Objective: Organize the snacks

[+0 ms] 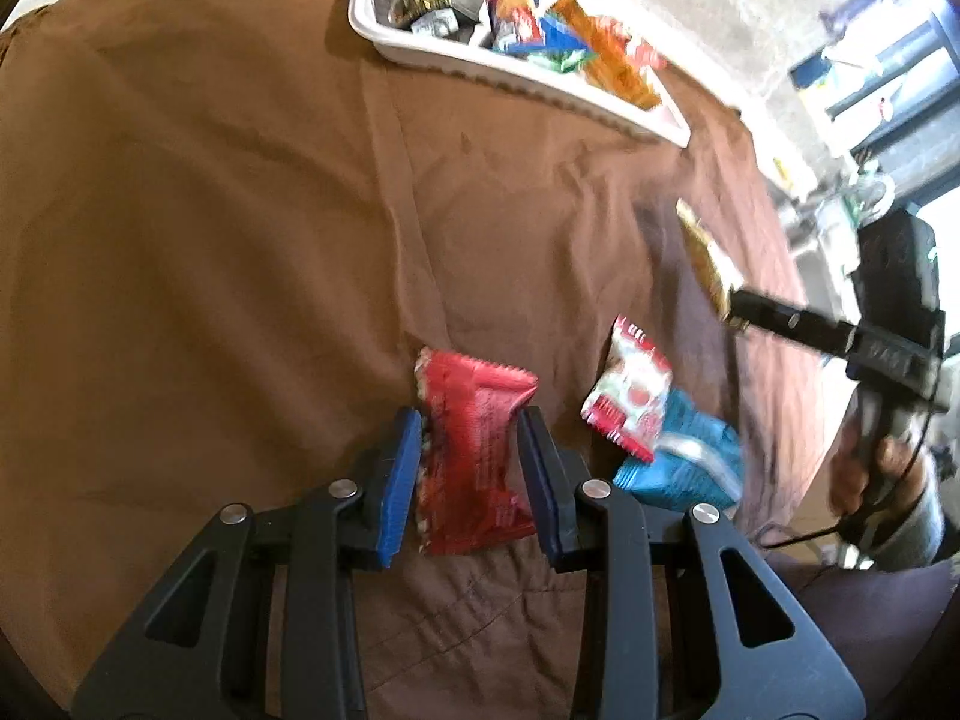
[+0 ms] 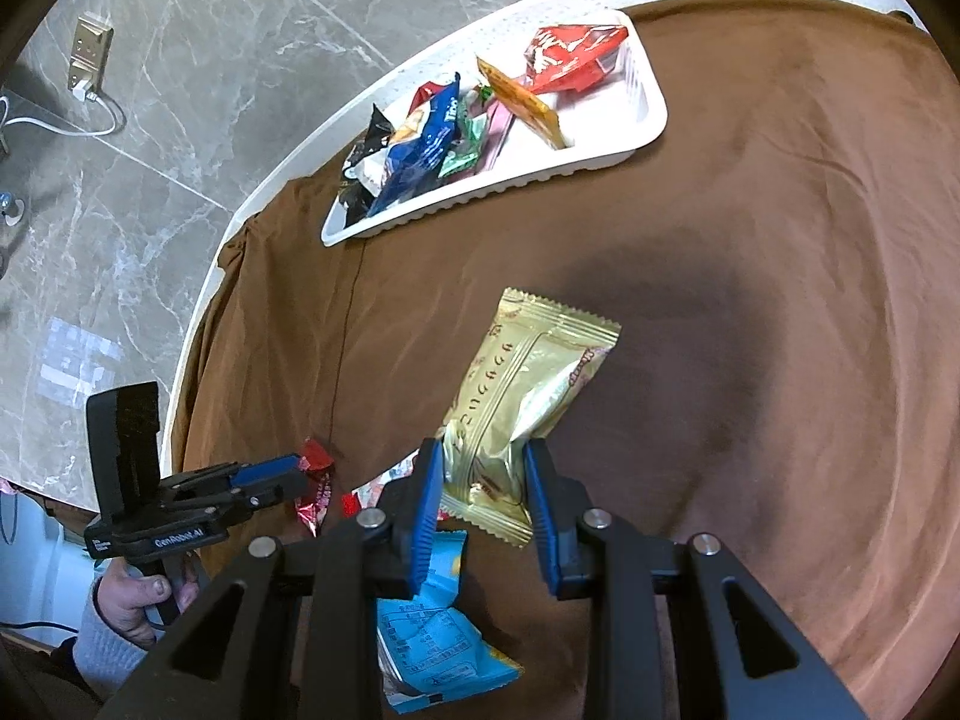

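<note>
My left gripper (image 1: 471, 462) is shut on a red snack packet (image 1: 474, 450), its blue pads pressing both sides just above the brown cloth. My right gripper (image 2: 483, 501) is shut on the lower end of a gold snack packet (image 2: 528, 396), which sticks out ahead of the fingers. In the left wrist view the gold packet (image 1: 708, 258) hangs from the right gripper (image 1: 735, 309) at the right. A red-and-white packet (image 1: 630, 396) and a light blue packet (image 1: 684, 462) lie on the cloth beside the red one. The light blue packet (image 2: 432, 630) lies under my right fingers.
A white tray (image 1: 420, 51) holding several packets stands at the far side of the brown cloth (image 1: 210, 240); the right wrist view shows the tray (image 2: 600, 162) near the white table rim (image 2: 420, 66). A hand (image 2: 141, 600) holds the left gripper (image 2: 288, 471) at lower left.
</note>
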Motion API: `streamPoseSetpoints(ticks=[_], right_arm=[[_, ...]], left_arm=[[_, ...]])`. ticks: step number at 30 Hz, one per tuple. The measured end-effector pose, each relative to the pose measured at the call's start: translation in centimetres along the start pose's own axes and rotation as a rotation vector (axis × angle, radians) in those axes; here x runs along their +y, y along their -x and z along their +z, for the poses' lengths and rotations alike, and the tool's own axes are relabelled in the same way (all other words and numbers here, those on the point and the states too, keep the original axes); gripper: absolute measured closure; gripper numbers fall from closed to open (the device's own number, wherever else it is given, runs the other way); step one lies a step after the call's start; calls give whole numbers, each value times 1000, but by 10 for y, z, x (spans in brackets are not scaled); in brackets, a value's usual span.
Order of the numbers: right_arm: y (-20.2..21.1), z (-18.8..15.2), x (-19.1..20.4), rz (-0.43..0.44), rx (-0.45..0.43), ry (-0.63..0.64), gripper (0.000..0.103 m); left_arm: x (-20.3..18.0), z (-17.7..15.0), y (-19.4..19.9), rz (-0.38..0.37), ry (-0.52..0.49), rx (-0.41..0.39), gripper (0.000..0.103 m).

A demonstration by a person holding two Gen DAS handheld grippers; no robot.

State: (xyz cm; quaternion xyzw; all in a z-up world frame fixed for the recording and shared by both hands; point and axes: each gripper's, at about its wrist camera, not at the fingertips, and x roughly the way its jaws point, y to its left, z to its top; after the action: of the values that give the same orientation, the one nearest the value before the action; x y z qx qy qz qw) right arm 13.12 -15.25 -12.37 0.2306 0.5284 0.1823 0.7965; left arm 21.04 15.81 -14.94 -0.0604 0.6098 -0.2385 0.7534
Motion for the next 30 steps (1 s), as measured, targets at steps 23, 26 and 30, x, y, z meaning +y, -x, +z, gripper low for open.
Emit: streamPoseSetpoints(ticks=[23, 26, 30], right_arm=[[-8, 0, -1, 0, 22, 9, 71], [-7, -1, -1, -2, 23, 8, 70], [-7, -1, -2, -2, 23, 7, 70]], left_arm=[[-42, -2, -16, 152, -179, 22, 55], [-56, -7, -23, 189, -251, 35, 40], [-72, -13, -35, 241, -307, 55, 15]])
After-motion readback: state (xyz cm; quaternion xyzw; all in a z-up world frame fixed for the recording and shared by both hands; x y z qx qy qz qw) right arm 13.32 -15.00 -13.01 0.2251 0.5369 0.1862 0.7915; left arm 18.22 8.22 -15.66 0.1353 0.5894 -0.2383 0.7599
